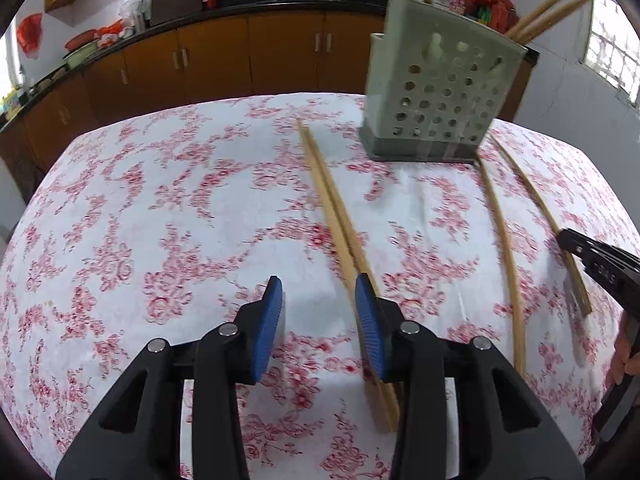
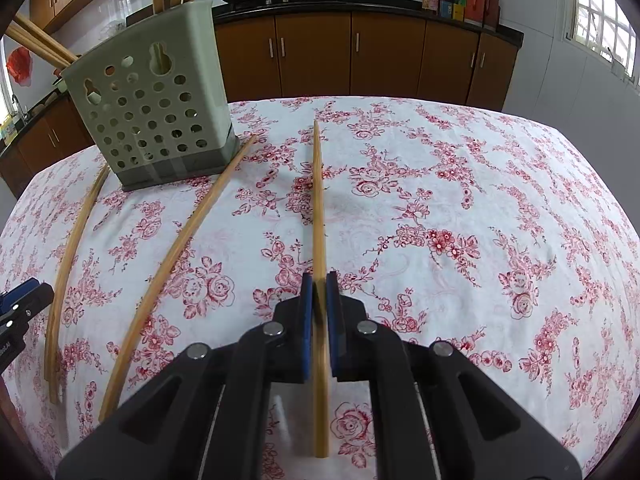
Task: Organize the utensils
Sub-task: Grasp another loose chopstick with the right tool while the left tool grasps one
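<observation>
A grey-green perforated utensil holder (image 1: 438, 92) stands on the floral tablecloth and holds several wooden chopsticks; it also shows in the right wrist view (image 2: 154, 108). My left gripper (image 1: 319, 296) is open and empty, with a pair of chopsticks (image 1: 332, 208) lying just beside its right finger. My right gripper (image 2: 319, 286) is shut on one chopstick (image 2: 318, 200) that points away along the table. Two more chopsticks (image 2: 176, 248) lie on the cloth to its left. In the left wrist view the right gripper (image 1: 576, 256) shows at the right edge on its chopstick (image 1: 532, 196).
The table (image 2: 480, 200) has a white cloth with red flowers. Brown kitchen cabinets (image 2: 360, 52) with a dark counter, woks and bottles stand behind it. A window (image 2: 604, 16) is at the right.
</observation>
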### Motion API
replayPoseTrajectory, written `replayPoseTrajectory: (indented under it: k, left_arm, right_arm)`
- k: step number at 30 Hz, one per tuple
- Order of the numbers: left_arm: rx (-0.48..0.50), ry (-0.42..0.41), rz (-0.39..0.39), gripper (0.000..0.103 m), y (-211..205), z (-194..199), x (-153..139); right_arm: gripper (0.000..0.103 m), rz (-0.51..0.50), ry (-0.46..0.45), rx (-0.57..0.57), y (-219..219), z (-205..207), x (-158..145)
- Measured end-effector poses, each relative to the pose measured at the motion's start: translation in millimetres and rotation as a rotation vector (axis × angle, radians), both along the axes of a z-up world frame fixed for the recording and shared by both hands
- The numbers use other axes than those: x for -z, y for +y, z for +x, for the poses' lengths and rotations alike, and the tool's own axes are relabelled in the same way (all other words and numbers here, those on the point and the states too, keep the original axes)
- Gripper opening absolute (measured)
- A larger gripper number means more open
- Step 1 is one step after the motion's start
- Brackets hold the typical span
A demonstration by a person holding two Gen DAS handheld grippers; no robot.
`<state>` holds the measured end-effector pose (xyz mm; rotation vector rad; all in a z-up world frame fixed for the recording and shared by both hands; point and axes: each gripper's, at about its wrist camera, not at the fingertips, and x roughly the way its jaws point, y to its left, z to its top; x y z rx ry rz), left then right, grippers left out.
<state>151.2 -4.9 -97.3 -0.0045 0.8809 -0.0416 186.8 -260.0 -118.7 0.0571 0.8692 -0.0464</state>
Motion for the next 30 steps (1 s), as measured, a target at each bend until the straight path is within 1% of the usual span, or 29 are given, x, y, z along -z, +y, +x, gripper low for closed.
replayPoseTrajectory:
  k: [1,3,5,6,9,12,16,18,20,23,24,25,27,28,30]
  left_arm:
    - [-0.012,0.01,0.004,0.032,2.0,2.3,0.8]
    - [-0.047,0.016,0.009,0.031,7.4,5.8,2.2]
    - [-0.059,0.024,-0.017,0.031,11.4,7.0,1.6]
    - [-0.053,0.025,-0.058,0.031,13.3,6.3,0.3]
    - [-0.027,0.01,-0.117,0.031,12.7,3.2,-2.9]
    - [0.001,0.007,-0.129,0.031,8.0,1.4,-3.0]
    - [0.014,0.028,-0.084,0.031,-1.5,4.1,2.6]
    - [0.015,0.024,-0.056,0.031,-4.7,5.4,3.8]
    - [0.002,0.023,-0.029,0.031,-4.9,5.8,3.4]
    - [-0.031,0.019,-0.016,0.031,3.3,9.7,3.7]
    - [-0.043,0.019,-0.016,0.028,6.1,11.1,3.6]
    - [-0.057,0.019,-0.016,0.022,10.1,12.5,3.1]
    - [-0.088,0.019,-0.008,0.015,18.4,16.4,3.0]
    - [-0.103,0.019,-0.01,0.012,24.0,18.7,2.9]
    - [-0.144,0.019,-0.015,0.011,38.4,21.4,2.2]
  right_arm:
    - [0.008,0.0,0.0,0.0,0.2,0.1,-0.1]
    - [0.008,-0.001,0.0,0.0,0.1,0.1,0.0]
    - [0.008,-0.002,0.0,0.0,0.0,0.1,-0.1]
    - [0.008,-0.001,0.0,-0.001,-0.4,0.0,0.2]
    - [0.008,0.001,0.0,0.0,-0.1,0.0,0.3]
    - [0.008,0.0,0.0,0.0,-0.3,0.1,0.4]
    - [0.008,0.002,0.0,-0.001,0.1,0.1,0.5]
    - [0.008,0.002,0.0,-0.001,0.3,0.1,0.4]
    - [0.008,0.002,-0.001,-0.001,1.0,0.2,0.2]
    - [0.008,0.002,-0.001,0.0,0.5,0.0,0.6]
    - [0.008,0.001,-0.001,0.0,0.8,0.0,0.5]
    - [0.008,0.001,-0.001,-0.001,0.3,0.0,0.6]
    - [0.008,0.008,-0.001,-0.003,-0.6,0.0,0.7]
    - [0.008,0.013,-0.002,-0.004,-1.1,-0.2,0.7]
    - [0.008,0.02,-0.002,-0.008,-1.6,-0.9,0.7]
